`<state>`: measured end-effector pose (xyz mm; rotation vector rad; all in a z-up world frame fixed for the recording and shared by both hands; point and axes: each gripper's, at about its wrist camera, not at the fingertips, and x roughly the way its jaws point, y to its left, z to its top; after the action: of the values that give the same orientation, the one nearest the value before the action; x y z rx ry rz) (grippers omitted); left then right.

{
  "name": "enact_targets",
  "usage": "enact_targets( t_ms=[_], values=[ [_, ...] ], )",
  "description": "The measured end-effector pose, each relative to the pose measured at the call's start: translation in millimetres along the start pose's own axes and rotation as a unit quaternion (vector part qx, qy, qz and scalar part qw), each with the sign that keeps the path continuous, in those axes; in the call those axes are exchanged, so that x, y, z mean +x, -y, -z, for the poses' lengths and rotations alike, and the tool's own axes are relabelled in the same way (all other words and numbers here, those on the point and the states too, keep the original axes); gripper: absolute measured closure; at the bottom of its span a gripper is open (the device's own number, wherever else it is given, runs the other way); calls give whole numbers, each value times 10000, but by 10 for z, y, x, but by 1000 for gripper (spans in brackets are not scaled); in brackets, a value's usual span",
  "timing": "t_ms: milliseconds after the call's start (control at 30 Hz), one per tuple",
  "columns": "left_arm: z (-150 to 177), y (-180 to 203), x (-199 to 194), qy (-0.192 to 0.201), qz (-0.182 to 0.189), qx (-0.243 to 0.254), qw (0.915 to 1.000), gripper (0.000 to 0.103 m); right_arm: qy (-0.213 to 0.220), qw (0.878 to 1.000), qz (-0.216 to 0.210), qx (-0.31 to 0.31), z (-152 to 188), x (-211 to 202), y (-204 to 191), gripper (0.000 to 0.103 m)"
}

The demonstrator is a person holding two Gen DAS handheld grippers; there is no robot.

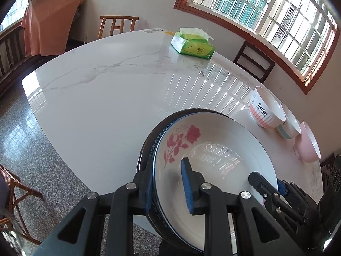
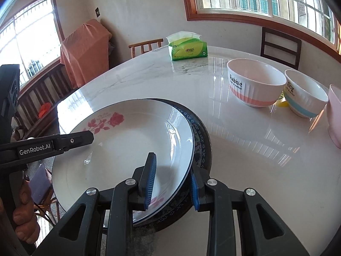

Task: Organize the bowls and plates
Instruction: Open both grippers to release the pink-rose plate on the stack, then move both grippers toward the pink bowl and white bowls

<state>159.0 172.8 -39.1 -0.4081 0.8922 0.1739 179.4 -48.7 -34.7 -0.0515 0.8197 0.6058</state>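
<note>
A white plate with a red rose print (image 1: 213, 149) (image 2: 127, 149) lies on a dark blue patterned plate (image 1: 147, 147) (image 2: 202, 136). The stack sits at the near edge of the marble table (image 1: 106, 96), partly past its edge. My left gripper (image 1: 168, 187) is shut on the stack's left rim, one pad inside the white plate and one under the dark one. My right gripper (image 2: 172, 185) is shut on the opposite rim in the same way. Each gripper shows in the other's view: the right gripper (image 1: 275, 188), and a left finger (image 2: 74, 140) reaching over the rose.
Three bowls stand in a row to the right: a Rabbit bowl (image 2: 253, 85), a Dog bowl (image 2: 304, 93) and a pink bowl (image 2: 334, 113). A green tissue pack (image 2: 187, 49) lies at the far side. Wooden chairs (image 1: 117, 24) ring the table.
</note>
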Motion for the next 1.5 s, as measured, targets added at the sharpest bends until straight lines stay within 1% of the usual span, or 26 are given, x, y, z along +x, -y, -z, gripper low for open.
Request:
enact_targets(
  t_ms=[233, 333, 400, 433, 467, 533, 733, 800, 933, 1033, 1133, 1200, 1333, 1433, 1500],
  values=[
    [58, 54, -1, 270, -169, 337, 9989, 79, 49, 10000, -44, -8, -20, 12, 7, 74],
    [73, 54, -21, 449, -255, 417, 9978, 79, 86, 9999, -71, -63, -23, 11, -7, 67],
    [75, 65, -90, 714, -365, 520, 9954, 79, 166, 9998, -63, -108, -24, -4, -32, 58],
    [74, 79, -130, 849, -427, 584, 9938, 79, 210, 9997, -66, -137, -28, -14, -39, 50],
    [72, 97, -161, 948, -468, 649, 9923, 79, 263, 9995, -46, -157, -31, -25, -44, 47],
    [66, 126, -196, 1037, -502, 730, 9907, 79, 383, 9991, -24, -165, -31, -47, -39, 46],
    [93, 194, -224, 1026, -446, 815, 9904, 79, 625, 9980, -92, -17, -12, -100, 29, 40],
    [113, 217, -229, 1001, -438, 837, 9905, 79, 694, 9975, -115, 33, -4, -117, 48, 39],
    [153, 281, -245, 987, -433, 915, 9900, 79, 785, 9967, -154, 146, -2, -149, 96, 30],
    [198, 346, -273, 956, -406, 1000, 9896, 79, 914, 9953, -175, 253, 16, -210, 150, 28],
    [264, 459, -287, 890, -356, 1146, 9888, 79, 1108, 9930, -146, 386, 62, -307, 231, 23],
    [318, 559, -288, 835, -307, 1295, 9876, 78, 1189, 9915, -131, 518, 90, -366, 306, 20],
    [423, 804, -281, 718, -184, 1590, 9845, 73, 1278, 9876, -112, 902, 157, -487, 535, 19],
    [501, 1004, -252, 544, 1, 1765, 9828, 67, 1390, 9823, -63, 1251, 232, -619, 760, 17],
    [552, 1153, -232, 437, 115, 1871, 9813, 66, 1469, 9774, 26, 1520, 303, -719, 932, 14]
  ],
)
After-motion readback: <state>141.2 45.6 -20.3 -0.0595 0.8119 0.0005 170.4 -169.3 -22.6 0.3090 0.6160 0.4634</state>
